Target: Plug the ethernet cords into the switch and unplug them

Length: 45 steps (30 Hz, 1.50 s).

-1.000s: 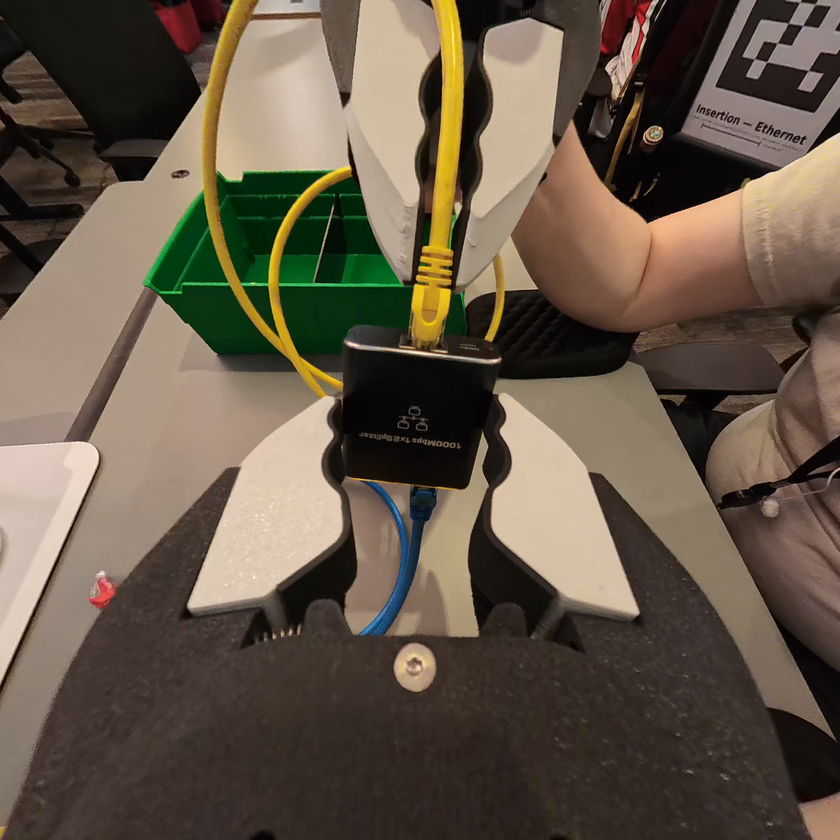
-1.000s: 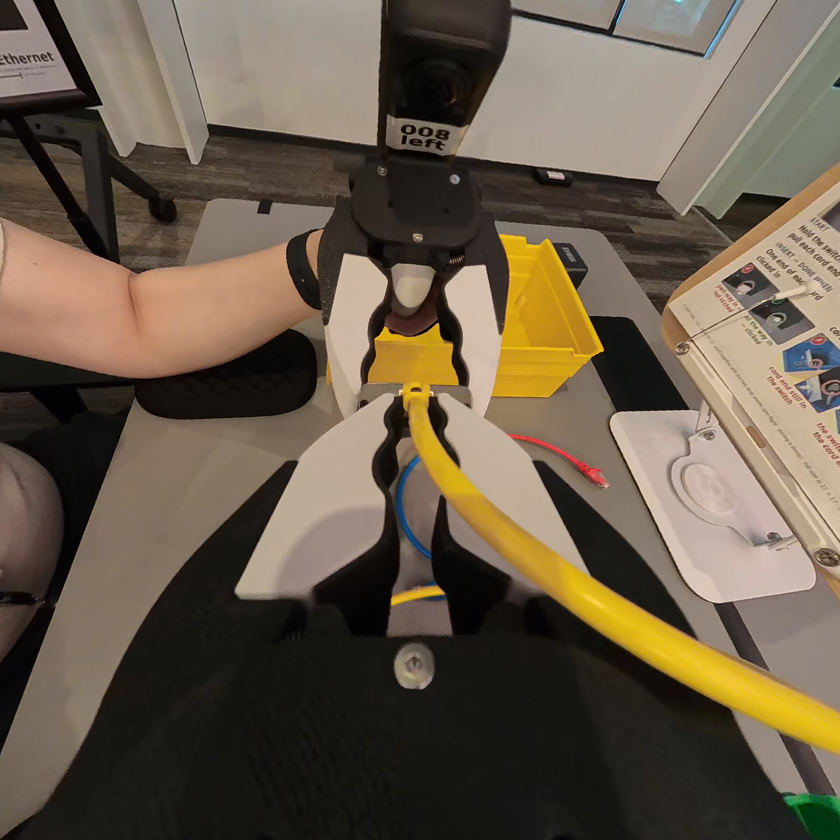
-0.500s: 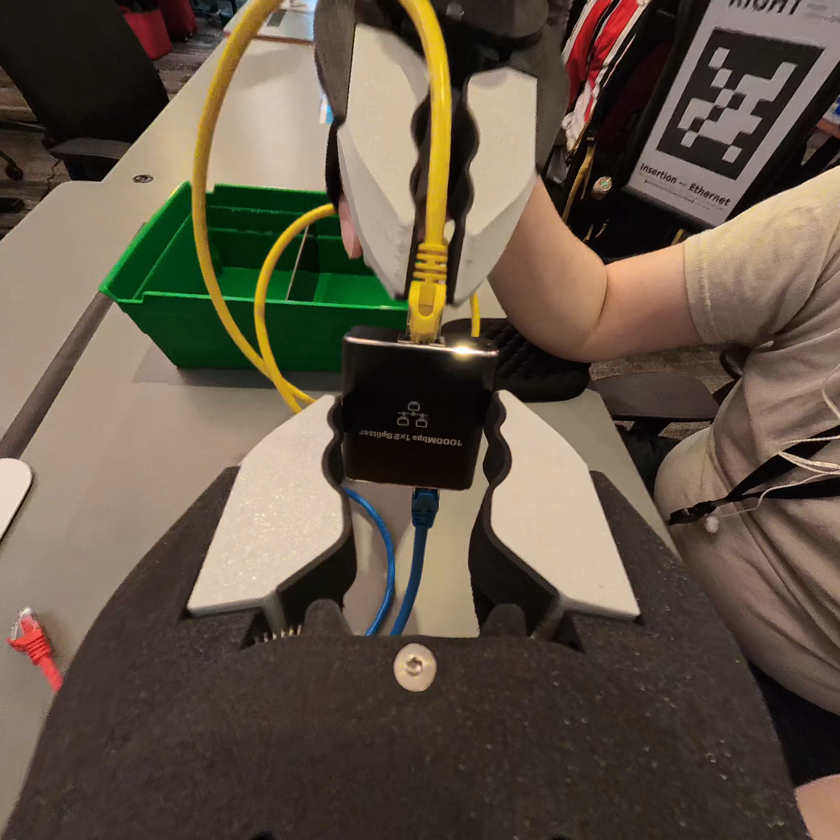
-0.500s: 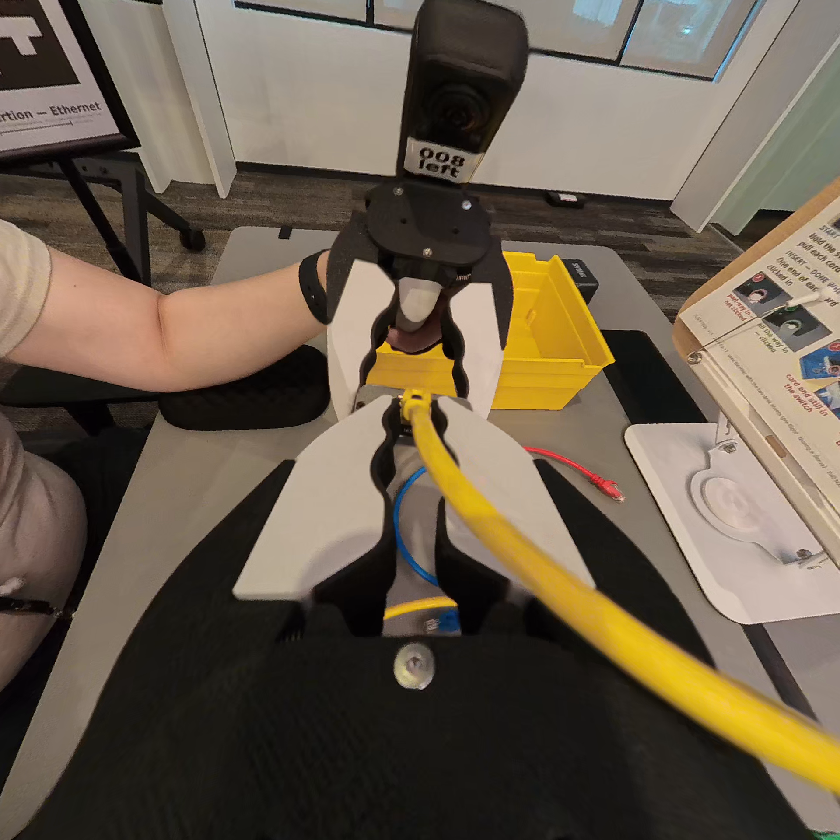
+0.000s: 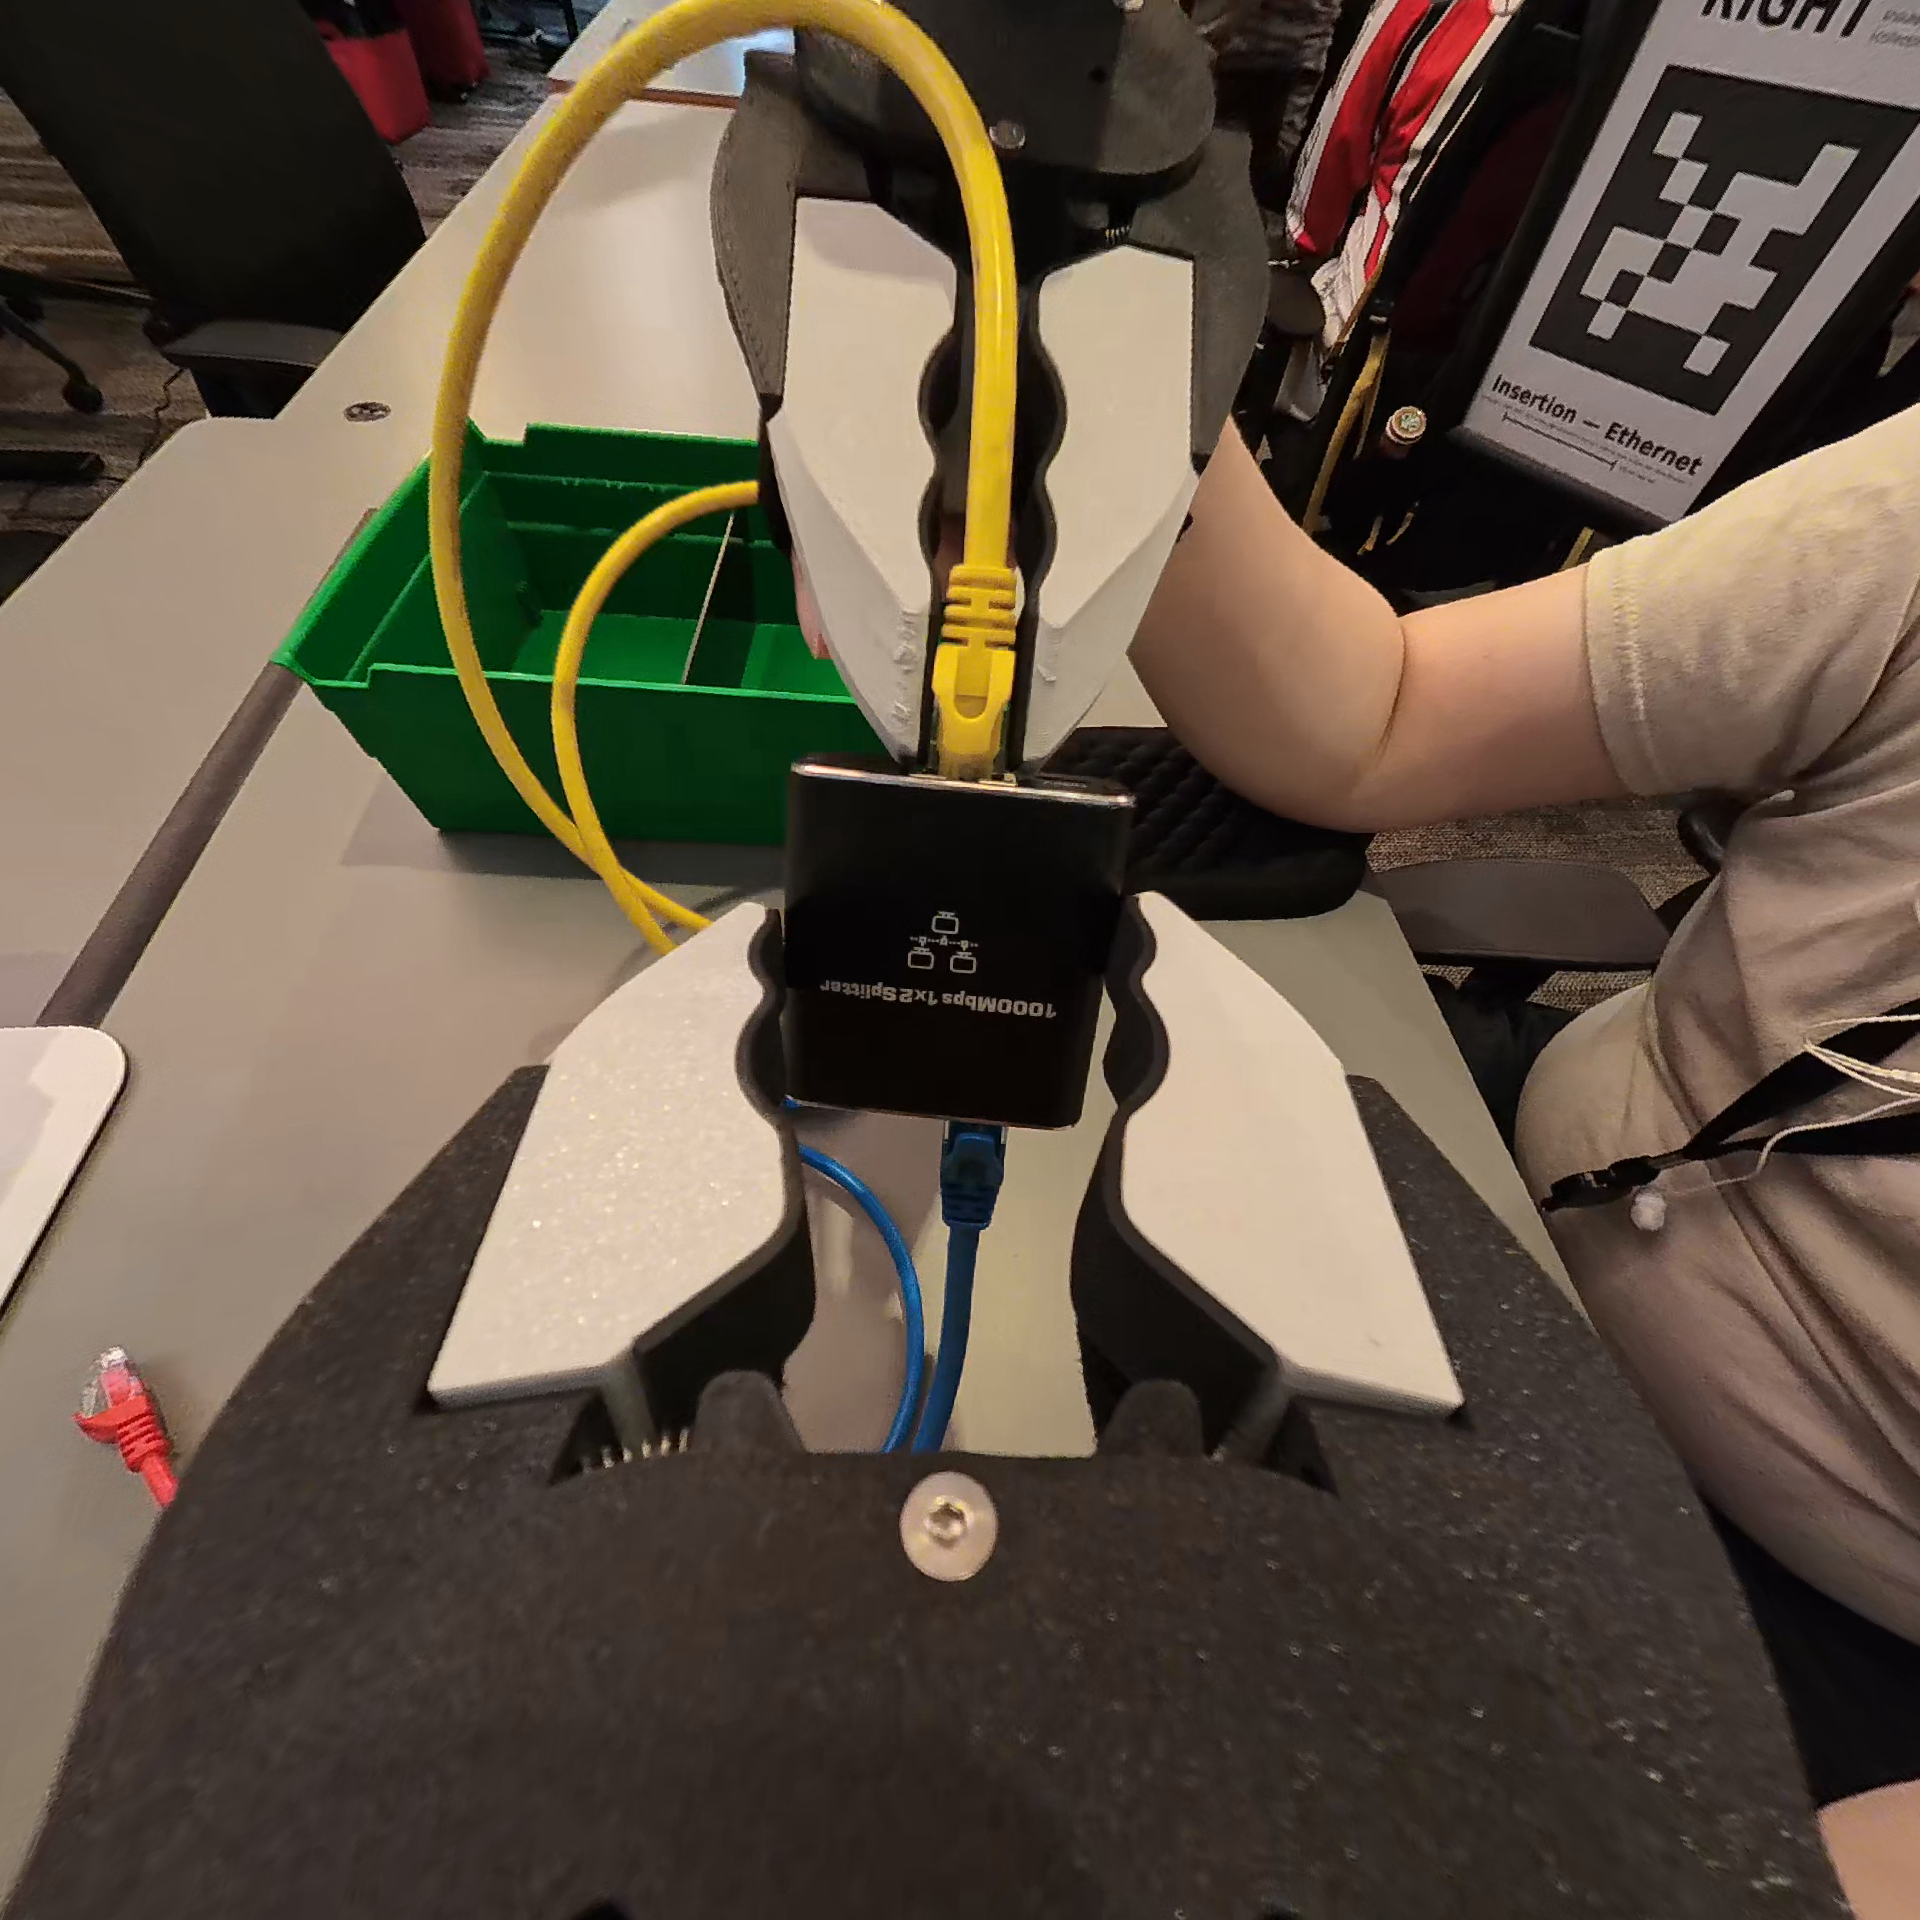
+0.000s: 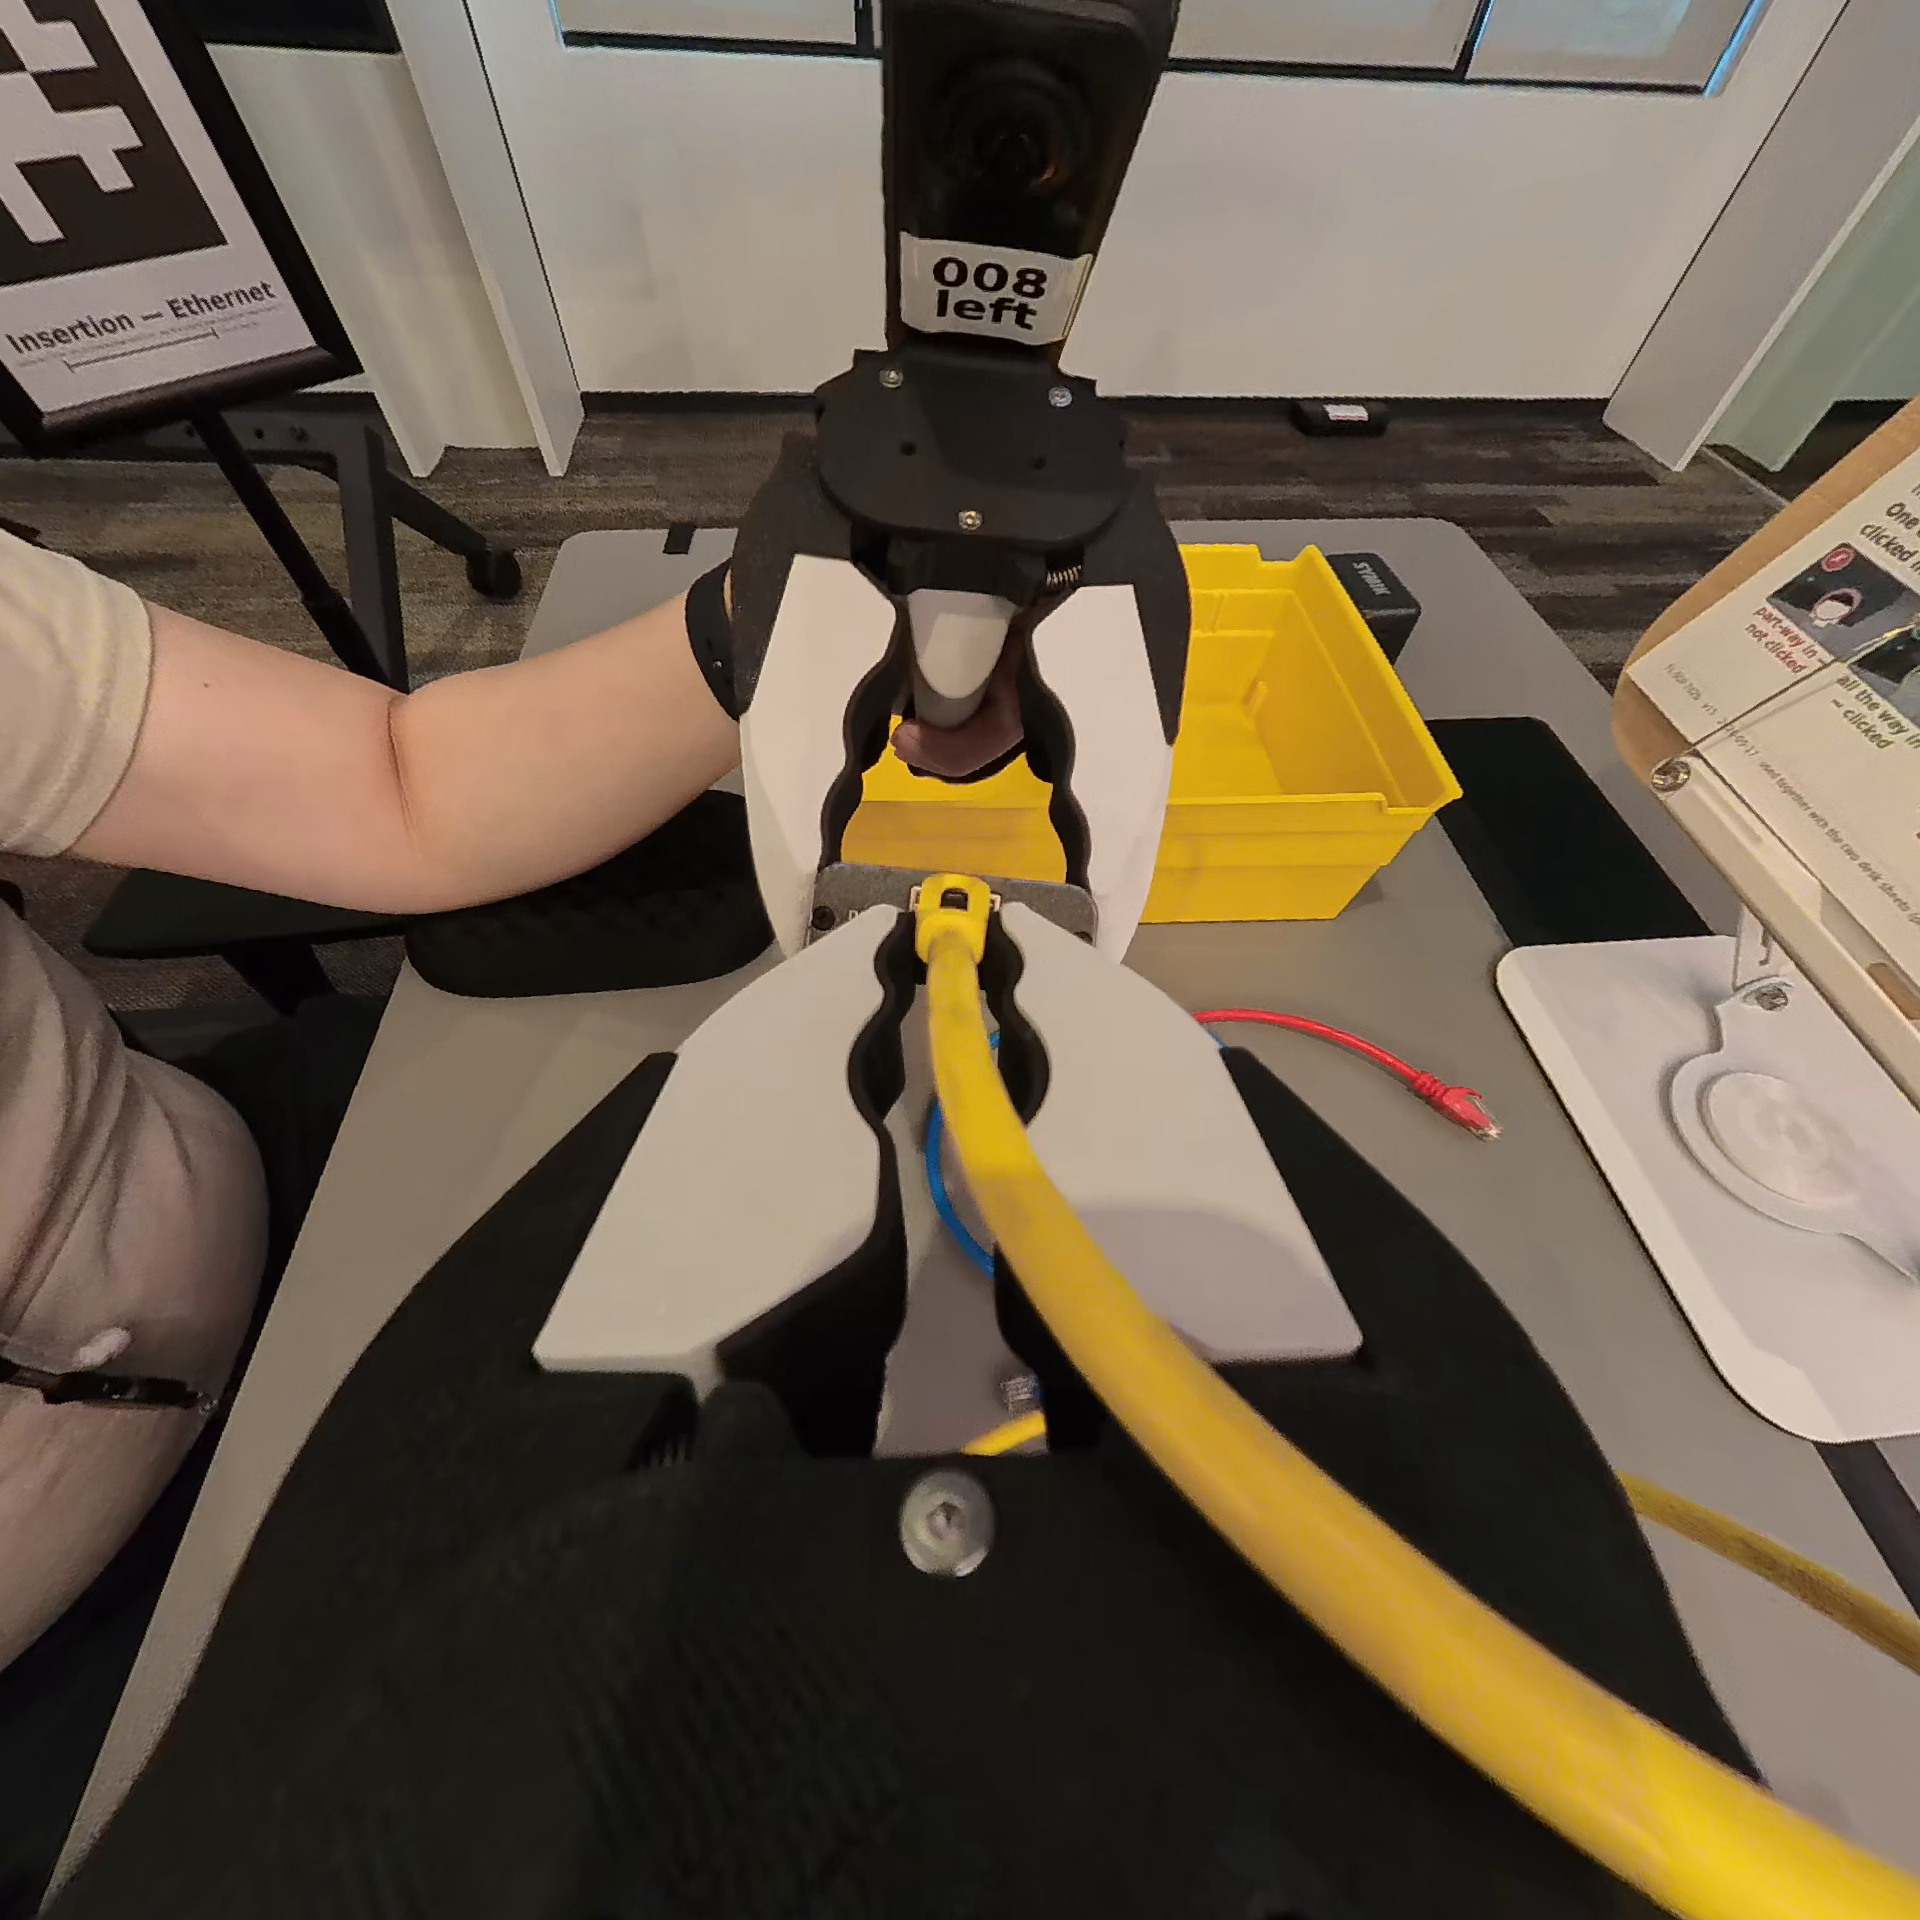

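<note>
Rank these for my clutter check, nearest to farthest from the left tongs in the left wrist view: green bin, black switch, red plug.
1. black switch, gripped in the left tongs.
2. red plug, on the table, off to the left.
3. green bin, ahead and left, behind the yellow cable.

Writing stands on the black switch (image 5: 951, 935), a framed sign (image 5: 1704, 239), a camera sticker (image 6: 987, 286) and an instruction sheet (image 6: 1829, 665).

Left hand-held gripper (image 5: 948, 1023): white fingers, wavy black pads, black foam body, silver screw; right hand-held gripper (image 6: 951, 961) alike; person's beige short sleeve (image 5: 1756, 613).
</note>
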Each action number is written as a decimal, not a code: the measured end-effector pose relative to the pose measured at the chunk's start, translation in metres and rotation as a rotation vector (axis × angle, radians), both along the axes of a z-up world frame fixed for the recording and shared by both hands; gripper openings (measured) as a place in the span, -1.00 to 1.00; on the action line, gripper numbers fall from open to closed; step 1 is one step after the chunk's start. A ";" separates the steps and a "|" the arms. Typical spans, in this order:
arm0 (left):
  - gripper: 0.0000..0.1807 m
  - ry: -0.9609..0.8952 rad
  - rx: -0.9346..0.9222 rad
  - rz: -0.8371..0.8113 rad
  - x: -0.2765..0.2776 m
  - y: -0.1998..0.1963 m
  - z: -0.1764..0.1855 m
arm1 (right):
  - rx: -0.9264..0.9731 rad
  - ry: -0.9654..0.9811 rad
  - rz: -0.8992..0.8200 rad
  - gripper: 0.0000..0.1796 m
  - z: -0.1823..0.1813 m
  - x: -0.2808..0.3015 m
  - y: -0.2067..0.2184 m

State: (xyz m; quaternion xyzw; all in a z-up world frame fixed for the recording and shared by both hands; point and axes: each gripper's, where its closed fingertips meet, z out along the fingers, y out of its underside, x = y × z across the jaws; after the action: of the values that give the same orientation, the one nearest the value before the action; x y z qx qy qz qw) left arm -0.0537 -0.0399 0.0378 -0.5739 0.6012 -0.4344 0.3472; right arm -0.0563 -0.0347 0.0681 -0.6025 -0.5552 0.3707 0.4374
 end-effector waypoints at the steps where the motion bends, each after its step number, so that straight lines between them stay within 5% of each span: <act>1: -0.35 -0.006 -0.001 0.002 0.000 0.000 0.001 | 0.002 0.003 0.000 -0.84 0.001 0.000 0.000; 39: -0.36 0.076 0.037 0.043 -0.001 0.008 -0.012 | 0.027 -0.034 -0.004 -0.86 -0.008 0.004 0.006; 45: -0.36 0.228 0.042 0.066 -0.012 0.010 -0.032 | -0.098 -0.306 0.077 -0.86 -0.045 0.025 -0.021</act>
State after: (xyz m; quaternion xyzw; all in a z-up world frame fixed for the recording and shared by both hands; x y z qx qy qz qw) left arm -0.0659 -0.0301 0.0055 -0.6318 0.6264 -0.3419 0.3025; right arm -0.0312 -0.0554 0.0229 -0.6507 -0.6193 0.3179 0.3033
